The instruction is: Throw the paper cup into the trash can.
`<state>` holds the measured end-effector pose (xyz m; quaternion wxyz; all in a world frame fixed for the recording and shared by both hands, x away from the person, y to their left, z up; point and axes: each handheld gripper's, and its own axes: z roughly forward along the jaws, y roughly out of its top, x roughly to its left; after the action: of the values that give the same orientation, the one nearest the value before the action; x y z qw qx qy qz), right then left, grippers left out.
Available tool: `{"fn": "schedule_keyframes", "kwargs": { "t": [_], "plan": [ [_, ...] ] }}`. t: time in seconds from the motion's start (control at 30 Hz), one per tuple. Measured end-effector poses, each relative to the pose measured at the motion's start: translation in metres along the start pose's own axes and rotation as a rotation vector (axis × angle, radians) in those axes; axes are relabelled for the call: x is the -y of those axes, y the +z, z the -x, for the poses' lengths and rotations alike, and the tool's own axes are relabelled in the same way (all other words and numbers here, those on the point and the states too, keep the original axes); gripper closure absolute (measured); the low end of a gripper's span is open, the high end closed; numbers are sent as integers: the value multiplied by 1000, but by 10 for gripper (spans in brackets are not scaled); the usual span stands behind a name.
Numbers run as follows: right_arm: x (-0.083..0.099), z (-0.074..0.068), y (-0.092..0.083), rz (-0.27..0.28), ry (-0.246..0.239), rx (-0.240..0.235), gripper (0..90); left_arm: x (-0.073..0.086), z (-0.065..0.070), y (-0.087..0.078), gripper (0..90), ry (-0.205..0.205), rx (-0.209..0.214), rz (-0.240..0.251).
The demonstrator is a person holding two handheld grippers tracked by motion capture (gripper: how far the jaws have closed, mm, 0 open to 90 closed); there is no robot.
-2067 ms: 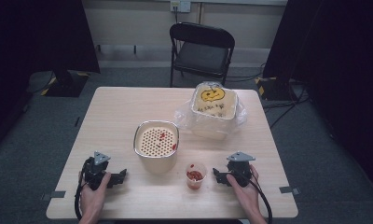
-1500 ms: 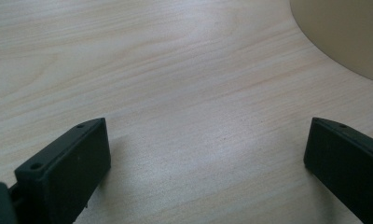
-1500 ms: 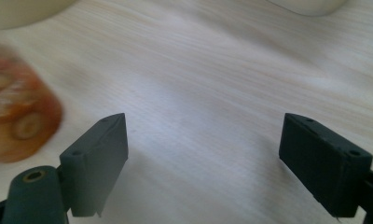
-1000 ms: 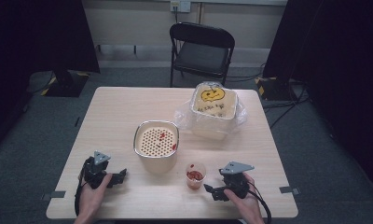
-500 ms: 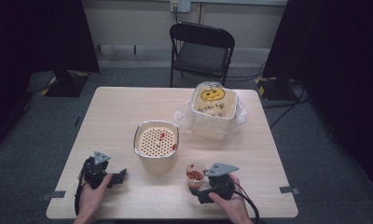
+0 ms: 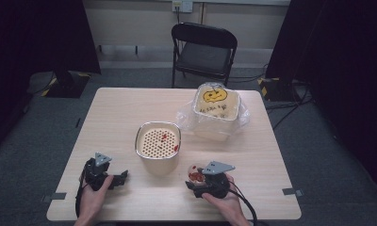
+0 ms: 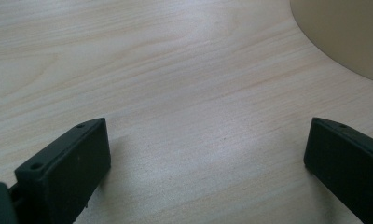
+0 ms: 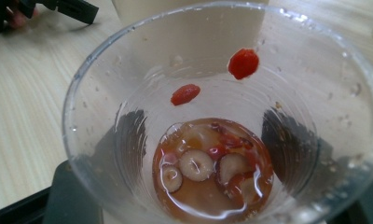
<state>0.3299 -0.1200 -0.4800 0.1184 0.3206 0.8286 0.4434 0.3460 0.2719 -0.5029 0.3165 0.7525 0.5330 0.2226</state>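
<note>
Cup (image 8: 222,140): clear plastic, near counter's (image 6: 130,108) front edge, between right hand-held gripper's (image 6: 196,181) jaws.
Right gripper view: amber liquid, sliced fruit, red berries inside.
Left hand-held gripper (image 7: 203,172): spread wide, empty.

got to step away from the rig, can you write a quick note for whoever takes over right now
Left gripper: open, holding nothing, resting low on the table near its front left edge.
Right gripper: jaws on either side of the clear plastic cup at the front; through the cup wall they seem to touch it, but a firm grip cannot be confirmed.
The cup holds brownish liquid with sliced fruit and red berries.
Strainer pot at table centre, a few red bits on it.
Covered tub in plastic wrap behind, to the right.
Cup not yet lifted or emptied.
</note>
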Motion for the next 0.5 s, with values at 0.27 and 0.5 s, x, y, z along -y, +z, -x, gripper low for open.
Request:
{"fn": "schedule_keyframes", "kwargs": {
  "t": [0.27, 0.5],
  "plan": [
    [-3, 3, 1, -2, 3, -12, 372, 0, 0, 0, 0, 0, 0, 0],
    [-11, 10, -8, 15, 21, 6, 383, 0, 0, 0, 0, -1, 0, 0]
  ]
}}
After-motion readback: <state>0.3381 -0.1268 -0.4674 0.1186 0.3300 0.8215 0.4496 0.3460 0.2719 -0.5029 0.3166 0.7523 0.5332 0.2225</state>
